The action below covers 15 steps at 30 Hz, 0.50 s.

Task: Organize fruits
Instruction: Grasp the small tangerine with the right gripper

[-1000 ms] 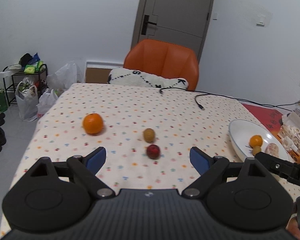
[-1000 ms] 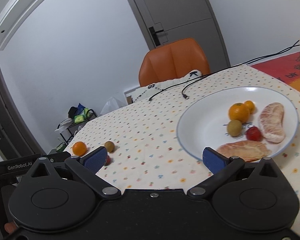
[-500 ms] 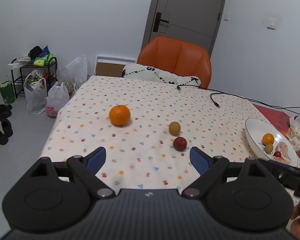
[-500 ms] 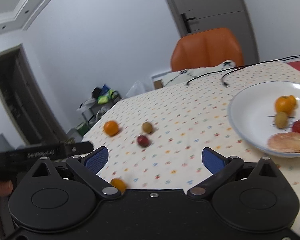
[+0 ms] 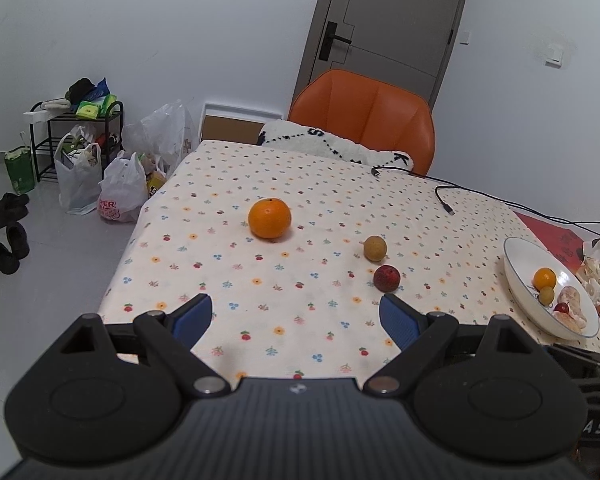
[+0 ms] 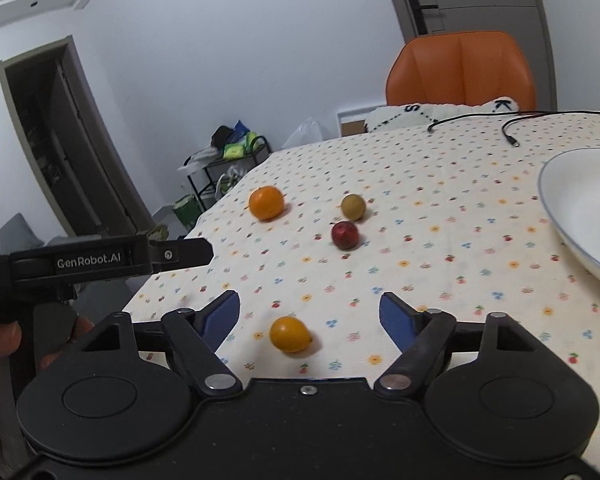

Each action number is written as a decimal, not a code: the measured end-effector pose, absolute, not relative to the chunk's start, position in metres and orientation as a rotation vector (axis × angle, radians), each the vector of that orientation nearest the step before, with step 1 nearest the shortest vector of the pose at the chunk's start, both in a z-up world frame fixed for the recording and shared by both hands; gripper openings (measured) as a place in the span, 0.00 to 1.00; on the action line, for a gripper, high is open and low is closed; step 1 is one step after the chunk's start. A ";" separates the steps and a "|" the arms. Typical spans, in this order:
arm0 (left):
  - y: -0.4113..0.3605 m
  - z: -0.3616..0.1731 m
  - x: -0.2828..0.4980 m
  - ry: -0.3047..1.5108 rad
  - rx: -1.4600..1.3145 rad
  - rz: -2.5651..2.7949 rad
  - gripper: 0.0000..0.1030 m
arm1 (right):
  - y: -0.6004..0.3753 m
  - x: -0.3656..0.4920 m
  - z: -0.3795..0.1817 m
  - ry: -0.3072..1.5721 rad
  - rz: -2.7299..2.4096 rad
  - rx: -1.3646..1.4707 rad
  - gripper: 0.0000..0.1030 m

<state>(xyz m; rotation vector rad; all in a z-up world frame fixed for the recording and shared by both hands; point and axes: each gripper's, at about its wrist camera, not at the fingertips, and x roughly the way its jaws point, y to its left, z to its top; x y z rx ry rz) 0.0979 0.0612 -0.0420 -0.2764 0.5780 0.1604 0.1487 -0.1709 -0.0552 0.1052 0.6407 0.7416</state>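
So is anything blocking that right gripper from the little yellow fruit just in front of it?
Nothing visible does. The small yellow fruit lies on bare tablecloth just ahead of the open right hand-held gripper, roughly between its fingers. The red fruit and the orange sit farther back.

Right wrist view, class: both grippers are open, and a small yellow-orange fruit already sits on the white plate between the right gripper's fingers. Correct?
Not quite. The small yellow-orange fruit lies on the tablecloth, not the white plate, as the right wrist view shows. Both the right gripper and left gripper are open.
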 end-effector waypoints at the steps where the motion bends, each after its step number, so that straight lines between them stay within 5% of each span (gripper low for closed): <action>1: 0.062 -0.043 0.098 0.579 -0.278 0.159 0.87 | -0.168 0.149 -0.056 0.645 0.745 0.098 0.71; 5: 0.066 -0.045 0.100 0.584 -0.286 0.157 0.87 | -0.156 0.151 -0.065 0.675 0.754 0.070 0.61; 8: 0.067 -0.047 0.101 0.590 -0.288 0.156 0.87 | -0.149 0.154 -0.073 0.710 0.748 0.045 0.28; 15: 0.064 -0.051 0.111 0.605 -0.276 0.148 0.87 | -0.156 0.162 -0.071 0.694 0.722 0.056 0.24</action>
